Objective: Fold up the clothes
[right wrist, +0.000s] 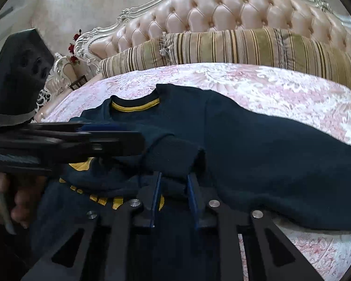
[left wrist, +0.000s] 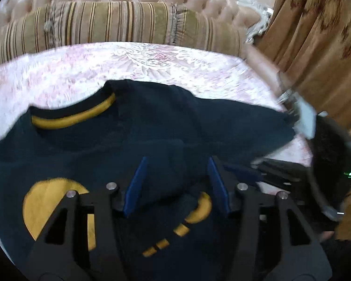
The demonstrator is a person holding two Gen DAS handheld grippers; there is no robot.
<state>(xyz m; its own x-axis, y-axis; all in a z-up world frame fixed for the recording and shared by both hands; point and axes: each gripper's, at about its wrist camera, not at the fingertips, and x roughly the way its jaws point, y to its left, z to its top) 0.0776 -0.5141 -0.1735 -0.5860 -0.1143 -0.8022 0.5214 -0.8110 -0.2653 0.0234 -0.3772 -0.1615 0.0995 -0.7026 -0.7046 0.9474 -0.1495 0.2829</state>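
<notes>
While the right gripper [right wrist: 173, 199] pinches a sweater [right wrist: 257, 145] fold, its long sleeve runs toward 3 o'clock, beside the open left gripper [left wrist: 177, 182]

Both wrist views sit low and close over the navy sweater [left wrist: 152, 126], facing the tufted headboard [right wrist: 222, 7]. They share the sweater's collar, striped bolster [left wrist: 105, 23] and pink bedspread [right wrist: 269, 86] (each glimpses the other's rig).

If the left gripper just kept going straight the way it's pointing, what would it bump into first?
Most likely the dark navy sweater itself: the left gripper stands open just above its folded cloth. Beyond that lie the pink bedspread and the striped bolster, though depth is hard to judge.
</notes>
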